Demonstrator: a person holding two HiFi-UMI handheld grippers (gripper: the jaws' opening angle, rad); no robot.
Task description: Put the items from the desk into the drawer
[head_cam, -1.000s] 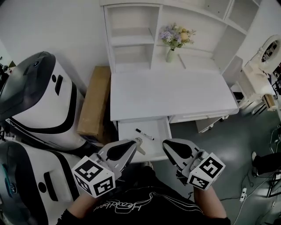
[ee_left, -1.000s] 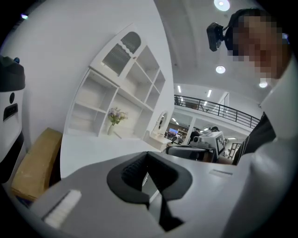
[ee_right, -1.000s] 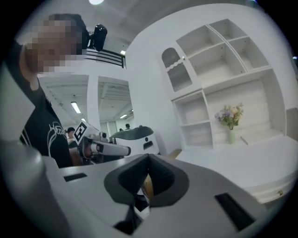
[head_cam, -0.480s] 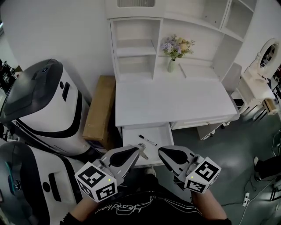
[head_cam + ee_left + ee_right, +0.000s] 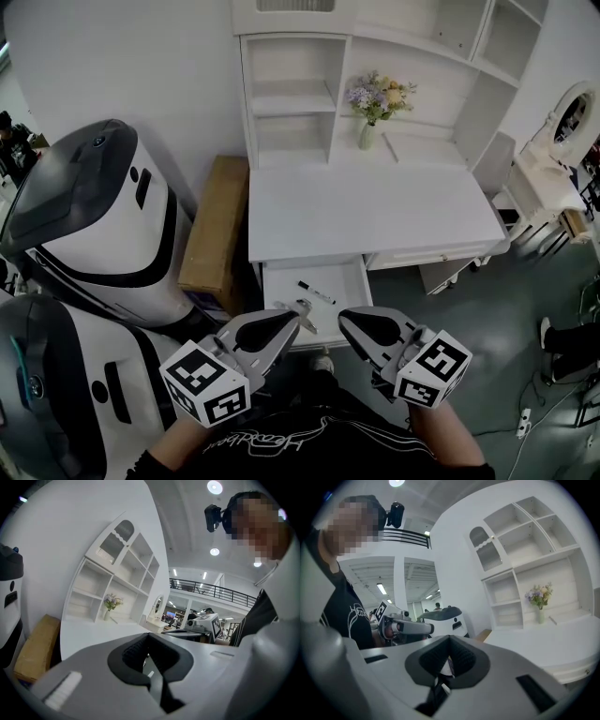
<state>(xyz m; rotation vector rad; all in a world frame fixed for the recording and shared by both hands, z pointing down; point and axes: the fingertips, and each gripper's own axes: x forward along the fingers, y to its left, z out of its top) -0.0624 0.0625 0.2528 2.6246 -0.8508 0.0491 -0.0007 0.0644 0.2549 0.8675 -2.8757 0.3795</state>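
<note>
In the open drawer [image 5: 339, 279] under the desk [image 5: 375, 211], a black marker [image 5: 316, 293] lies just beyond the 2 grippers, left [image 5: 297, 318] and right [image 5: 346, 320] (both pressed together, gripping nothing).

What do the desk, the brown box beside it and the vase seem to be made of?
The desk looks like white-painted wood or board: it is smooth, matte and uniform, with no grain showing. The box looks like plain cardboard, as it is dull brown and flat-sided. The vase is pale and smooth, perhaps ceramic or glass, but it is too small to tell.
</note>
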